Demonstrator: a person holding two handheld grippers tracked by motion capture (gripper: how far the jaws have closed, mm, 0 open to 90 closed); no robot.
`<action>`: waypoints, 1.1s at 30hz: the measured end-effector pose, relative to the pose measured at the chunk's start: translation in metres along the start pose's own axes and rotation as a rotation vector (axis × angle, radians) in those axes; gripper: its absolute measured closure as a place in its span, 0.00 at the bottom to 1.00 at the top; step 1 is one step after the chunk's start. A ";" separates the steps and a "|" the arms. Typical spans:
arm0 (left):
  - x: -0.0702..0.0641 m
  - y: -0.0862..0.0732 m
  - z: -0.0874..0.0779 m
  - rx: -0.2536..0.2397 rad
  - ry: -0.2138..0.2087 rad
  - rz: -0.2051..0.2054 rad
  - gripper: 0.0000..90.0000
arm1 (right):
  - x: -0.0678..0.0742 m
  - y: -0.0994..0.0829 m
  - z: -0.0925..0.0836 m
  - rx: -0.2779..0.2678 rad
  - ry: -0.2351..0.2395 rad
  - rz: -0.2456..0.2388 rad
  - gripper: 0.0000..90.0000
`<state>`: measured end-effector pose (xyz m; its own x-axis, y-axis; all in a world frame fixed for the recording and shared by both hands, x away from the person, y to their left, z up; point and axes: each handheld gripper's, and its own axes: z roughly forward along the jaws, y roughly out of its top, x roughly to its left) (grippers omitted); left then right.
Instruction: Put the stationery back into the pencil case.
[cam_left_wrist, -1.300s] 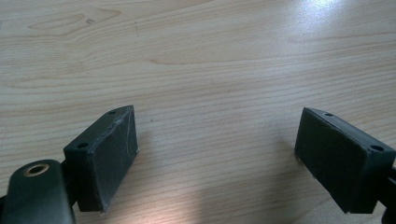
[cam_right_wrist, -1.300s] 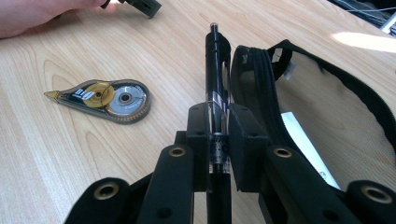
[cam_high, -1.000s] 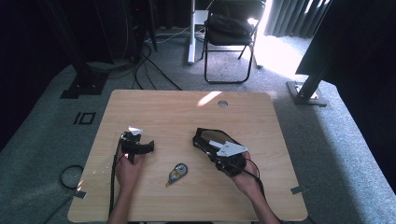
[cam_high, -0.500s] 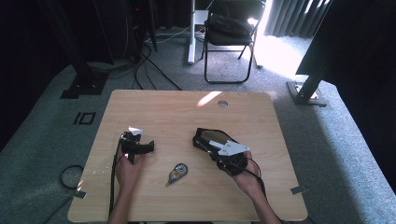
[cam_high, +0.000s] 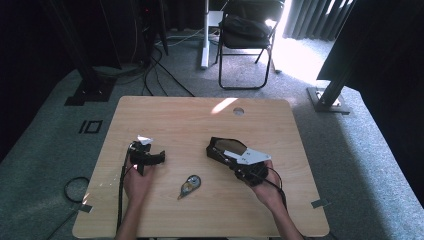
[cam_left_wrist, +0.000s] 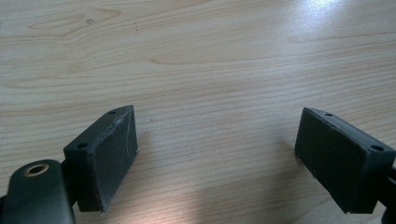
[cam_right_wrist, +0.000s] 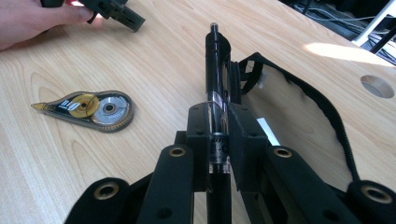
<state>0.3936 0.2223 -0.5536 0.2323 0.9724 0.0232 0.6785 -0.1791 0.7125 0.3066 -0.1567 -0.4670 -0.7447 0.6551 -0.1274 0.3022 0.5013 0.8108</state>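
Note:
My right gripper (cam_right_wrist: 219, 126) is shut on a black pen (cam_right_wrist: 215, 60) that points forward along its jaws. The pen's tip hangs over the mouth of an open black pouch (cam_right_wrist: 299, 116) lying on the wooden table (cam_high: 200, 120). In the high view the right gripper (cam_high: 232, 158) sits at the near edge of the pouch (cam_high: 220, 145), right of centre. My left gripper (cam_left_wrist: 217, 154) stands open just above bare wood, nothing between its pads (cam_left_wrist: 109, 154). It rests at the table's left (cam_high: 150, 157). A correction tape roller (cam_high: 189, 186) (cam_right_wrist: 88, 106) lies between the two hands.
A round cable hole (cam_high: 238, 111) is near the table's far edge. A folding chair (cam_high: 245, 30) and cables stand on the carpet beyond the table. Bare wood spreads across the far half and the front.

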 end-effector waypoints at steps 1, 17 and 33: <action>0.000 0.000 0.000 0.000 0.000 0.000 0.15 | -0.001 0.000 0.000 -0.003 -0.001 0.001 0.88; 0.000 0.000 0.000 0.000 0.000 0.000 0.15 | -0.011 0.003 -0.007 -0.019 -0.028 0.011 0.88; 0.000 0.000 0.000 0.000 0.000 0.000 0.15 | -0.020 0.003 -0.009 -0.026 -0.046 0.029 0.88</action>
<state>0.3936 0.2223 -0.5536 0.2322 0.9724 0.0233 0.6784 -0.1790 0.7125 0.3170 -0.1729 -0.4573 -0.7077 0.6946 -0.1293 0.3074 0.4675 0.8288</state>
